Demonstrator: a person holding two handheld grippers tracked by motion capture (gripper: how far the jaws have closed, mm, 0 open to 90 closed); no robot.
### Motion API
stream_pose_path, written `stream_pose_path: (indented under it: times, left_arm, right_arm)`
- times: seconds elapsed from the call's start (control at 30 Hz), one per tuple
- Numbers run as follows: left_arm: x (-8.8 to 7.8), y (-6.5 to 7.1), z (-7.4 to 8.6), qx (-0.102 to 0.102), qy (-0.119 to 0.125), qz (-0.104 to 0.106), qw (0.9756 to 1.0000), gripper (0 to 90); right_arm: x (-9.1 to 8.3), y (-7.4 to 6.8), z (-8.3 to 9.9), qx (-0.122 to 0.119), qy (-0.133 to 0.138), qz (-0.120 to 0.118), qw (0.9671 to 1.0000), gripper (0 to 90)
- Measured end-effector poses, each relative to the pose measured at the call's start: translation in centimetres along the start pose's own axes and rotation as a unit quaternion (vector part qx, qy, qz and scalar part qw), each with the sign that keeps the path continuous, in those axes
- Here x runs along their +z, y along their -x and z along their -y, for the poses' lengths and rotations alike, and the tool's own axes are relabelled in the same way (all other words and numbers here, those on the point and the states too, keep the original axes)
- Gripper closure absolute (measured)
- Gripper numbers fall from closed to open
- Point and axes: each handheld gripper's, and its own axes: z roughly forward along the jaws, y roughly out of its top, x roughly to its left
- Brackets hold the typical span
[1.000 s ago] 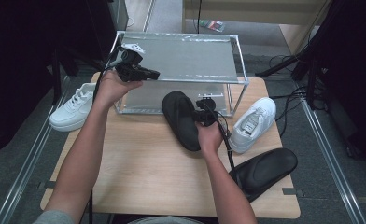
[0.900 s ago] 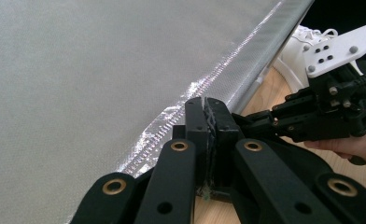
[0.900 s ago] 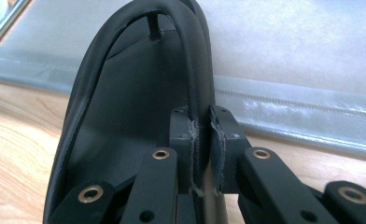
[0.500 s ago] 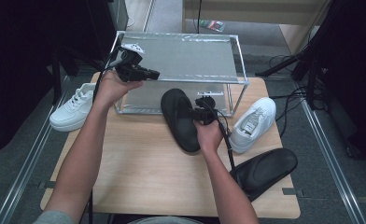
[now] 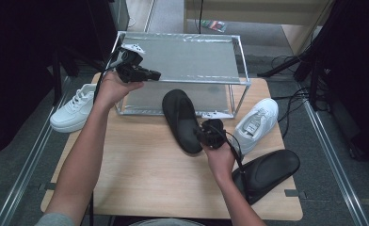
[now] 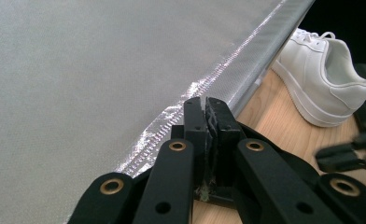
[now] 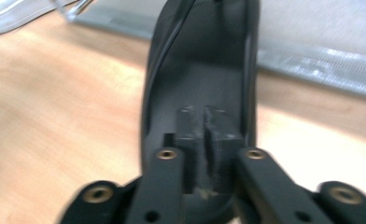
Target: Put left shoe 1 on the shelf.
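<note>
Item 1: black sole-shaped tray (image 5: pixel 266 173) at the table's (image 5: pixel 140 179) near right corner. Item 2: right gripper (image 5: pixel 202 136), jaws just closed, pressed together over a second black tray (image 5: pixel 180 117); grip on it unclear. Item 3: left gripper (image 5: pixel 150 74), jaws fully shut, empty, at the clear box's (image 5: pixel 187 56) lid edge. 2 white sneakers (image 5: pixel 74 107) (image 5: pixel 257 123) flank the box.

A clear box (image 5: pixel 182 61) stands along the table's (image 5: pixel 140 174) far edge. 1 insole (image 5: pixel 181 120) lies just before it; another (image 5: pixel 267 173) overhangs the near right corner. 1 shoe (image 5: pixel 256 123) sits at the right edge, a second shoe (image 5: pixel 73 113) beyond the left edge.
</note>
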Motion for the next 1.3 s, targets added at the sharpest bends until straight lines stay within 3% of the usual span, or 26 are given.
stream_pose_path:
  times: [0.1, 0.27, 0.33, 0.43, 0.67, 1.13, 1.3]
  left_arm:
    - [0.0, 0.0, 0.0, -0.002, 0.000, 0.000, 1.0000, 88.0]
    - [0.0, -0.1, 0.0, -0.001, 0.000, 0.002, 1.0000, 88.0]
    - [0.0, -0.2, 0.0, -0.003, 0.001, 0.004, 1.0000, 88.0]
    - [0.0, -0.1, 0.0, -0.003, 0.000, 0.003, 1.0000, 88.0]
    - [0.0, -0.1, 0.0, -0.005, 0.000, 0.002, 1.0000, 87.9]
    - [0.0, -0.3, 0.1, -0.012, 0.003, 0.008, 0.9999, 88.7]
    - [0.0, -0.2, 0.1, -0.010, 0.003, 0.005, 0.9999, 88.9]
  right_arm:
    - [-0.8, -0.3, 1.8, -0.008, 0.004, -0.006, 0.9999, 90.0]
    - [-0.9, -0.2, 4.4, 0.006, -0.007, -0.015, 0.9998, 90.0]
    - [-0.7, -0.1, 5.8, 0.017, -0.011, -0.012, 0.9997, 90.0]
    - [-0.5, -0.2, 6.6, 0.012, -0.017, -0.005, 0.9998, 90.0]
    - [0.1, 0.0, 6.9, 0.006, -0.027, 0.005, 0.9996, 90.0]
    - [0.6, 0.1, 6.7, 0.006, -0.027, -0.004, 0.9996, 90.0]
    - [0.9, -0.3, 6.5, -0.021, -0.026, 0.004, 0.9994, 90.0]
